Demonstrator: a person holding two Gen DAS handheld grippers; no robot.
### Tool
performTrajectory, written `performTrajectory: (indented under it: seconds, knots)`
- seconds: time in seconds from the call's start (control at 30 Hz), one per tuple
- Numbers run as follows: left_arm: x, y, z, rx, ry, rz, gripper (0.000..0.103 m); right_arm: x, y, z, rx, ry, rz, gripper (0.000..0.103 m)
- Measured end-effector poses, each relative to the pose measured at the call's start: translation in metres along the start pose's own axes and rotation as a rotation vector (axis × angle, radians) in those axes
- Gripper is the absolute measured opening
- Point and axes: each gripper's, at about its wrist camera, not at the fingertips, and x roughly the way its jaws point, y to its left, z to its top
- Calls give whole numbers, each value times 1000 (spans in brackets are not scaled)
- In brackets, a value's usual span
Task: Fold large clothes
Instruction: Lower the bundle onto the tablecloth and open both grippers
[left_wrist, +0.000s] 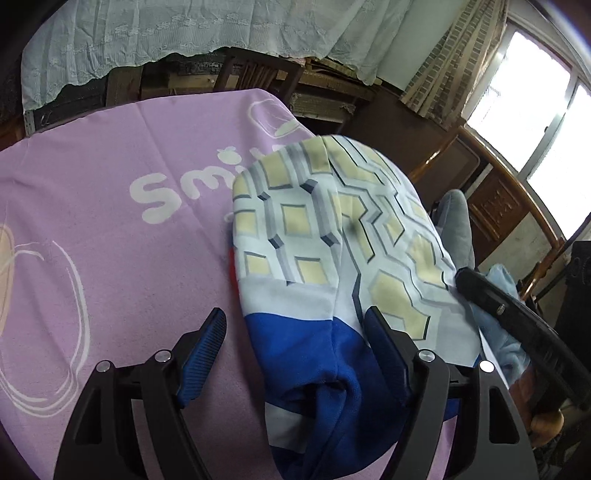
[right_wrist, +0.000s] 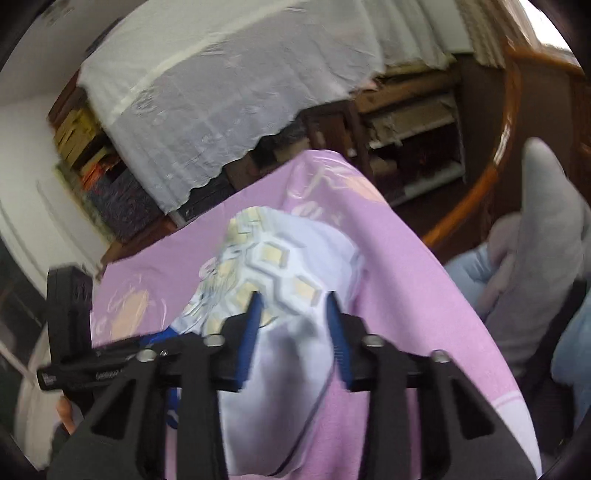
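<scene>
A patterned garment (left_wrist: 314, 240), pale with yellow blocks and a blue band at its near end, lies bunched on a pink sheet (left_wrist: 92, 221) printed with white letters. In the left wrist view the left gripper (left_wrist: 295, 328) stands spread wide: its left finger (left_wrist: 201, 354) rests over bare sheet, apart from the cloth, while its right finger (left_wrist: 388, 343) lies against the garment's right side, so the blue band sits between the two without being pinched. The garment runs from just in front of this gripper away toward the far right of the sheet. At the right edge of that view the dark body of the other tool (left_wrist: 517, 325) reaches in and meets the garment's right border, beside pale blue fabric (left_wrist: 502, 280). In the blurred right wrist view the right gripper (right_wrist: 295, 314) has its blue fingers (right_wrist: 251, 332) on either side of a raised fold of the garment's pale cloth; a gap shows between them, and the blur hides whether the pads press the fold. The patterned part spreads just beyond the fingertips, toward the far edge of the sheet. A white lace cloth (right_wrist: 221, 92) hangs over furniture behind.
</scene>
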Motion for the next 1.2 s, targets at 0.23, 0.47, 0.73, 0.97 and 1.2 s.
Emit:
performTrajectory:
  seconds: [0.23,0.47,0.73,0.97,1.2]
  knots:
    - [18,1,-9,21,41,42,88,31,29,-28,-165,116,-97,10]
    - [19,0,-9,19,21,124,100,36,26,-29,-164,131,-105,9]
    - [-43,-18,-29,-20,8,209,98,29,24,-20,-48,155,-108,11]
    - [-142,-63,-84,57,-186,264,99,-64,59,-56,-95,44,-169,55]
    - [-216,-115,-141,103,-324,309,99,-152,89,-97,-100,-34,-153,76]
